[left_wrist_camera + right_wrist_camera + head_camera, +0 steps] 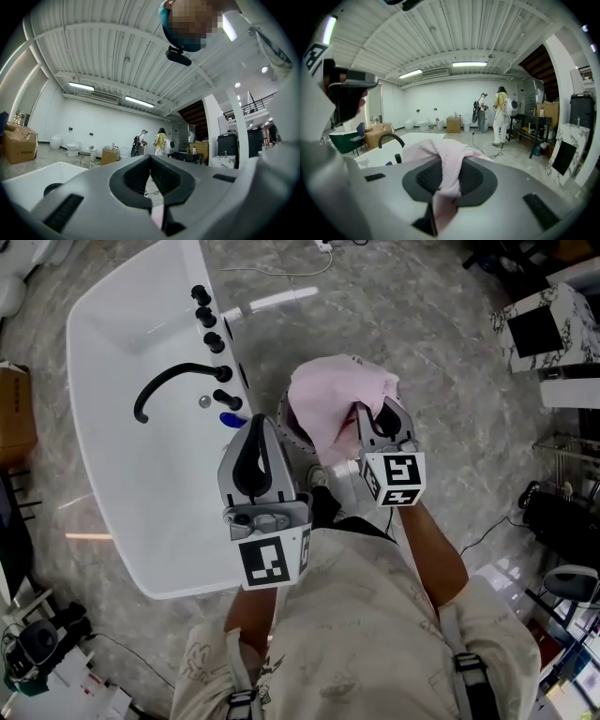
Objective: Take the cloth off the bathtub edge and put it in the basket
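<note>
A pink cloth (333,395) hangs bunched from my right gripper (361,411), which is shut on it. In the right gripper view the cloth (451,154) drapes over the jaws and down between them. Below the cloth, part of a round basket rim (284,425) shows beside the white bathtub (122,474). My left gripper (256,423) is over the bathtub's near edge, to the left of the cloth. Its jaws are shut with nothing between them, the tips meeting in the left gripper view (150,157). Most of the basket is hidden by the cloth.
A black curved faucet (173,381) and a row of black knobs (208,320) stand on the bathtub's edge, with a small blue item (231,418) beside them. A marble-patterned box (544,329) is at the right and a cardboard box (14,413) at the left. Two people (497,112) stand far off.
</note>
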`<state>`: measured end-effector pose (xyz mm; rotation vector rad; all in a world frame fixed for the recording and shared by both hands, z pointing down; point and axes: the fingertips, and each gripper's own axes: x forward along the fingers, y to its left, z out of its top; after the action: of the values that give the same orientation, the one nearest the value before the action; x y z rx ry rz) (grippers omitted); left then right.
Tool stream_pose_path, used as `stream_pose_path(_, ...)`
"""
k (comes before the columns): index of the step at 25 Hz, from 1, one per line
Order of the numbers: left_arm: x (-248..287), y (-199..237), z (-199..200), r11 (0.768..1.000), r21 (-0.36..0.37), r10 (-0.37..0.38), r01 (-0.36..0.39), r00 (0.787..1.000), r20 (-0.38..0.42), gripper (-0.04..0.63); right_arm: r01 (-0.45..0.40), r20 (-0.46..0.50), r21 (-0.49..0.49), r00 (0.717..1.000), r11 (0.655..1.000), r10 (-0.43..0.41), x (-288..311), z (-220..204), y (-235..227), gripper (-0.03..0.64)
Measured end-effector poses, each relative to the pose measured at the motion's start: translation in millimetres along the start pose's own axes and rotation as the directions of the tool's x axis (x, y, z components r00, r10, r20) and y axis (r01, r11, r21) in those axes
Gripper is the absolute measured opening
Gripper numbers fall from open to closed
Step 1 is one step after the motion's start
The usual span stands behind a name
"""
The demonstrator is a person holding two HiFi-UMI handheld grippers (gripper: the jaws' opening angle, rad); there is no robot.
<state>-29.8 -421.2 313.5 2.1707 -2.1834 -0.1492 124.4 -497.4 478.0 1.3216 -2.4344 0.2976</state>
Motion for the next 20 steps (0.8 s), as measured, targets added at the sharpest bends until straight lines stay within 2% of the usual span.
stream_pose_path(5, 4, 10, -5, 1.000, 0.001, 0.014, -0.014, 1.000, -0.014, 0.003, -0.006, -0.149, 0.003, 0.989, 1.000, 0.006, 28, -61, 1, 0.055)
stream_pose_path(10, 5, 12, -9, 1.000, -0.001, 0.019, -0.019, 1.000, -0.025, 0.003, -0.014, -0.291, 0.023, 0.957, 1.000, 0.020, 49, -119, 2, 0.056)
stream_pose_path(16, 5, 16, -16, 1.000, -0.001, 0.027, -0.027, 0.999, -0.040, 0.003, 0.001, -0.431, 0.069, 0.902, 0.998, 0.029, 66, -175, 4, 0.057)
stream_pose_path(20, 6, 15, -20, 1.000, -0.005, 0.027, -0.027, 0.998, -0.051, 0.003, 0.012, -0.551, 0.064, 0.834, 0.998, 0.025, 74, -216, 4, 0.057)
